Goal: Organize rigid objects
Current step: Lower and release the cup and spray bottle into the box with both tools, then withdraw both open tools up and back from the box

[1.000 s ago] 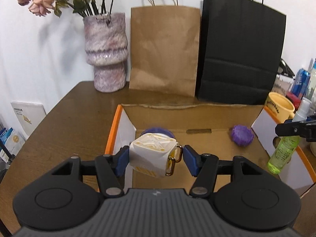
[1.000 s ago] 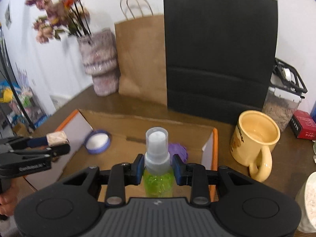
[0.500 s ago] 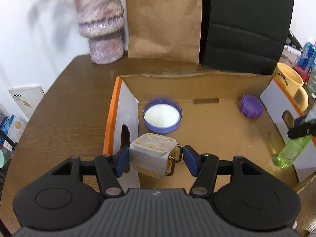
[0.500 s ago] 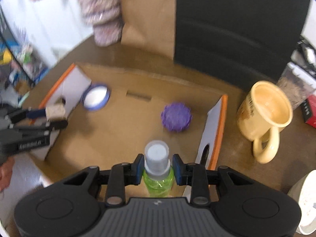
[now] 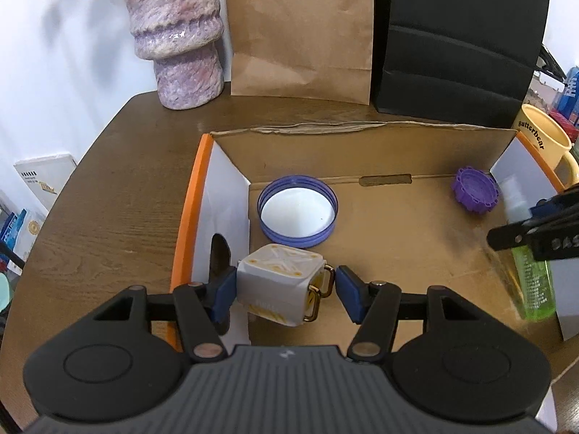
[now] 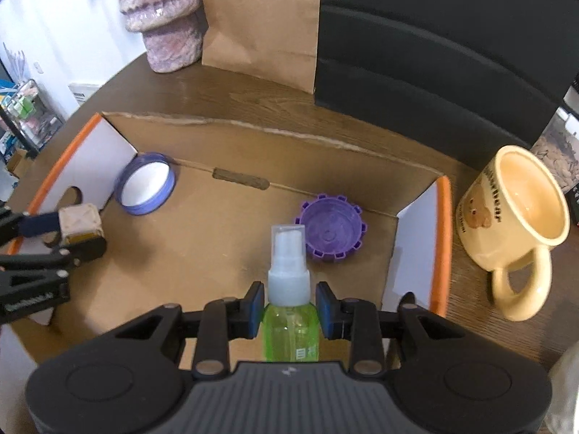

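Observation:
My left gripper [image 5: 284,291] holds a white cube box with gold clasps [image 5: 278,284] at the left end of an open cardboard box [image 5: 362,133], by its white flap. The right pad touches only the clasp side. My right gripper [image 6: 289,309] is shut on a green spray bottle [image 6: 291,329] with a clear cap, low at the box's right end; it also shows in the left wrist view [image 5: 532,282]. A blue-rimmed lid [image 5: 297,210] and a purple ridged cap [image 5: 474,194] lie on the box floor.
A yellow mug [image 6: 514,213] stands right of the box on the brown table [image 5: 119,195]. A purple-white vase [image 5: 177,32], a brown paper bag [image 5: 300,29] and a black paper bag [image 5: 456,39] stand behind the box.
Both grippers have moved down into the box with their objects. The cube is now low by the left flap; the bottle is near the box floor on the right.

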